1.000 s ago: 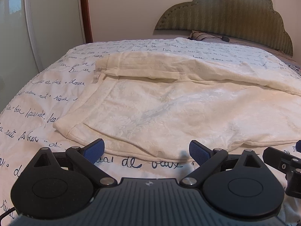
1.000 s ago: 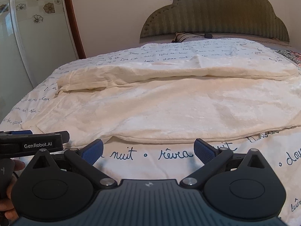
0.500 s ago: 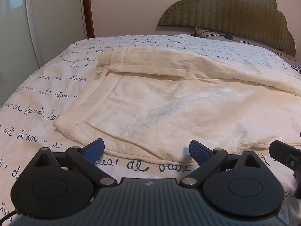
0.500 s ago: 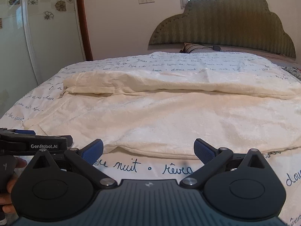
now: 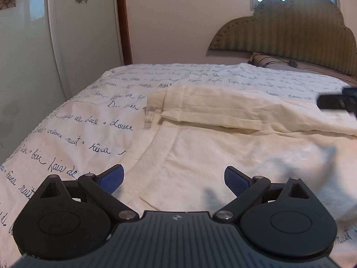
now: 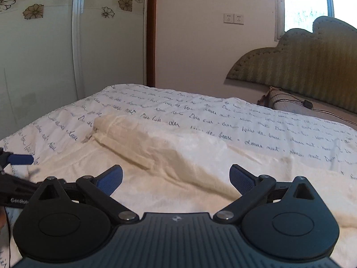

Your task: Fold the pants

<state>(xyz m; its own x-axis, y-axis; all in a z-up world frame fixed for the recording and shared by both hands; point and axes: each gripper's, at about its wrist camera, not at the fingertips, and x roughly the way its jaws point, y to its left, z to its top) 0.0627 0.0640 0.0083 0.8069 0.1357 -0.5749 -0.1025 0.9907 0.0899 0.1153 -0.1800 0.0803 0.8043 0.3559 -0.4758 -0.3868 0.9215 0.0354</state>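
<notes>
Over the last second you've carried both grippers forward over the near hem: the pants point(image 5: 223, 156) now sit right under the fingers, where before they lay out ahead past a strip of printed bedspread point(image 5: 93, 120). Both views have also tipped up, showing more wall and headboard point(image 5: 290, 26). Left gripper point(image 5: 174, 178) is spread wide, holding nothing, over the near-left part of the cloth by the waistband edge. Right gripper point(image 6: 176, 177) is also spread and empty, over the middle, facing the already-folded upper leg point(image 6: 156, 147). My read: you're past the hem you lined up on, so either you're reaching for the far fold or you need to drop back to catch the near edge. The cream pants lie flat across the bed, one leg doubled along the far side. Around: pillow and cable point(image 6: 296, 103) by the headboard, well clear. Nothing blocks you; watch that the grippers stay apart, since each shows at the edge of the other's view.
</notes>
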